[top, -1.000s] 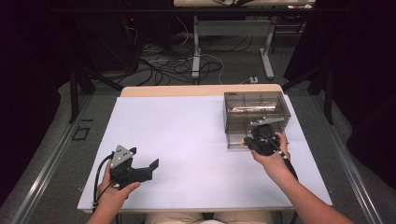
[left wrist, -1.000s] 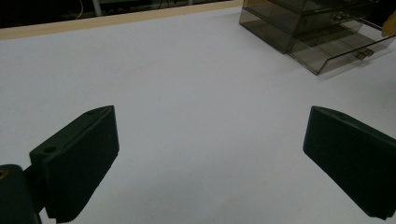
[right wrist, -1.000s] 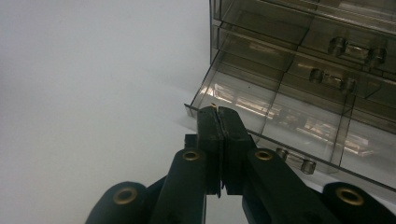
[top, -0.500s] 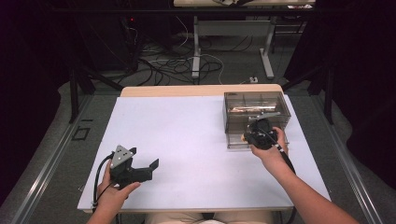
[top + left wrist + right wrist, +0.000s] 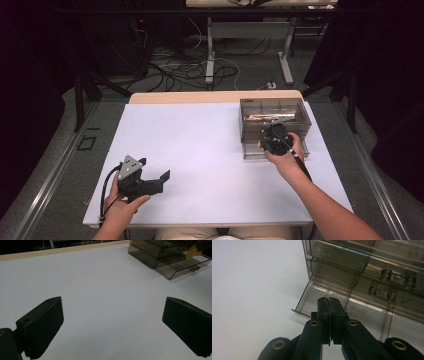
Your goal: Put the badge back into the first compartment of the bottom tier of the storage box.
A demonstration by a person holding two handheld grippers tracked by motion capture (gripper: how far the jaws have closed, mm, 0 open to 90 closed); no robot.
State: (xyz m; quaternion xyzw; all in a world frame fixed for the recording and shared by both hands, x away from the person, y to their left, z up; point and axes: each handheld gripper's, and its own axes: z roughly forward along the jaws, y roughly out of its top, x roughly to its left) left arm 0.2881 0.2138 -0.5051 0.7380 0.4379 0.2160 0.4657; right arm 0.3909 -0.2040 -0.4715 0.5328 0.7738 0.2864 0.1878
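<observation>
A smoky see-through drawer cabinet stands at the right of the white table. Its bottom drawer is pulled out toward me. My right gripper hovers over that open drawer, and its jaws are pressed together. A tiny yellowish speck sits at their tip, too small to identify. My left gripper rests low at the front left of the table. Its jaws are spread wide apart with nothing but bare table between them. The left gripper view also catches the cabinet and the drawer.
An upper drawer holds something coppery. A wooden strip edges the far side of the table. Beyond it are cables on the floor and table legs. Dark curtains flank both sides.
My right gripper has moved forward and slightly left, from in front of the drawer to over it. The left gripper has stayed put.
</observation>
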